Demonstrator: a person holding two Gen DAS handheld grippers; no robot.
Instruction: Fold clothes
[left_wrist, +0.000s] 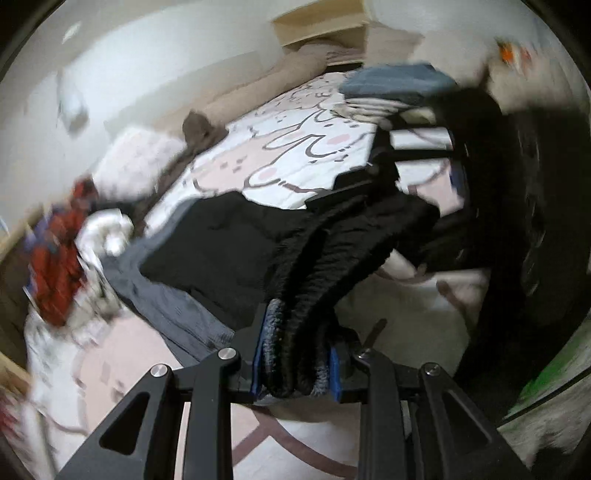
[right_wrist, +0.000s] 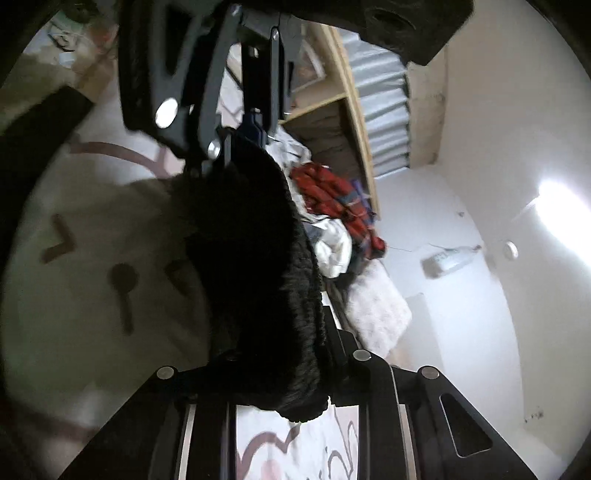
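Black knit garment (left_wrist: 332, 258) bunched between left gripper (left_wrist: 295, 373) fingers, clamped | right gripper (right_wrist: 291, 384) likewise pinching it, lifted over bed (left_wrist: 295, 155) | folded stack (left_wrist: 395, 92) beyond fingertips | unfolded heap (left_wrist: 74, 251) left: task midway

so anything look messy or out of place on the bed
Yes. Beside the black garment that both grippers hold, a loose heap of unfolded clothes, red and white, lies crumpled at the bed's edge, unlike the neat folded stack at the far end. Nothing looks damaged.
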